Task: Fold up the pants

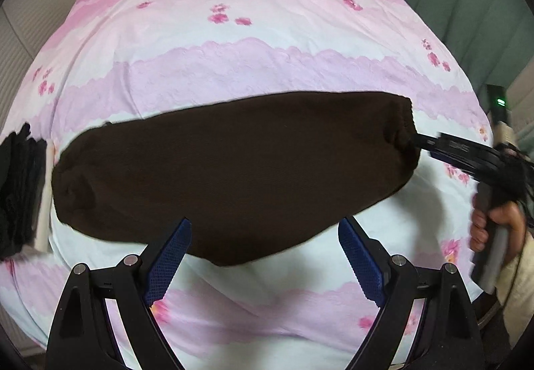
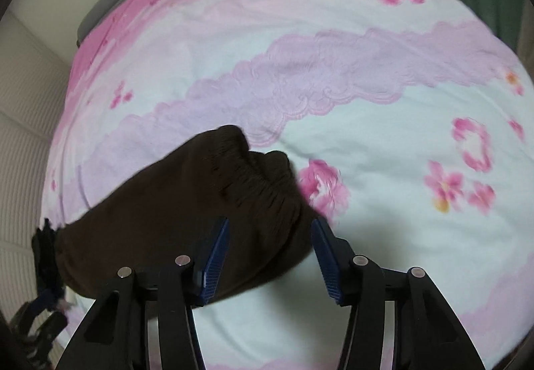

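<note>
While both grippers' fingers gape empty, brown pants (image 1: 233, 176) lie beside dark clothes (image 1: 20, 189) on the bedspread (image 1: 267, 69).

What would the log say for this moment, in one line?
stage: mid-fold | brown pants: folded, on floral bedspread | left hand-held gripper: open, empty | right hand-held gripper: open at elastic waistband

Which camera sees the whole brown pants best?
The left wrist view: the brown pants lie spread across the pink bedsheet, visible end to end. The right wrist view shows mainly the gathered waistband end, close up.
</note>
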A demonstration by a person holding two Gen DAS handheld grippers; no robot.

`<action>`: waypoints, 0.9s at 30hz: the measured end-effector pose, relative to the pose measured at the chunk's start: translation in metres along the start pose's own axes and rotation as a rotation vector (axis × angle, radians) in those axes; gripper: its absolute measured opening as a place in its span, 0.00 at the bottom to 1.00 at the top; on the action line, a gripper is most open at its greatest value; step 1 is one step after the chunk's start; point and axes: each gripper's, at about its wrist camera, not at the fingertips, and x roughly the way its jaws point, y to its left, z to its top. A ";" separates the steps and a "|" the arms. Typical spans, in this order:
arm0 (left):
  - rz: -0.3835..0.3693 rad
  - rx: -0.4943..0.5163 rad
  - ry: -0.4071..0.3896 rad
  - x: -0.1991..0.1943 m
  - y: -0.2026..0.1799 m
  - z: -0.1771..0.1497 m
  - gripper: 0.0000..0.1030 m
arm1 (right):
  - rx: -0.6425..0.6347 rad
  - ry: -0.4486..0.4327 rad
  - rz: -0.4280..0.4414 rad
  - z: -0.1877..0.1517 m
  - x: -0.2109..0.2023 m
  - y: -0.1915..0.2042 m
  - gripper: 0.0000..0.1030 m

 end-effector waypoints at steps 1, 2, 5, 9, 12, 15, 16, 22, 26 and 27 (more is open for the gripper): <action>-0.001 -0.008 0.010 0.000 -0.005 -0.003 0.88 | -0.005 0.015 0.012 0.004 0.009 -0.002 0.50; 0.001 -0.012 0.019 0.001 -0.009 -0.006 0.88 | -0.008 0.029 0.023 0.006 0.016 -0.006 0.49; 0.018 -0.007 0.034 0.001 -0.019 -0.013 0.88 | -0.024 0.066 0.041 0.011 0.035 -0.006 0.34; 0.035 -0.020 0.029 -0.004 -0.022 -0.018 0.88 | -0.017 0.020 0.089 0.008 0.006 -0.008 0.29; 0.035 -0.042 0.038 -0.005 -0.021 -0.017 0.88 | 0.016 0.042 0.100 0.000 -0.003 -0.017 0.29; 0.055 -0.029 0.030 -0.006 -0.023 -0.014 0.88 | 0.077 0.145 0.107 -0.006 0.018 -0.035 0.29; 0.065 -0.022 0.024 -0.007 -0.024 -0.013 0.88 | 0.085 0.148 0.108 -0.008 0.021 -0.039 0.30; 0.054 -0.018 0.028 -0.008 -0.028 -0.014 0.88 | 0.083 0.106 0.120 0.004 0.020 -0.039 0.66; 0.053 -0.024 0.029 -0.010 -0.029 -0.018 0.88 | -0.075 -0.006 0.146 0.012 -0.006 -0.019 0.81; 0.056 -0.028 0.030 -0.010 -0.029 -0.019 0.88 | -0.102 -0.015 0.160 0.016 -0.005 -0.016 0.81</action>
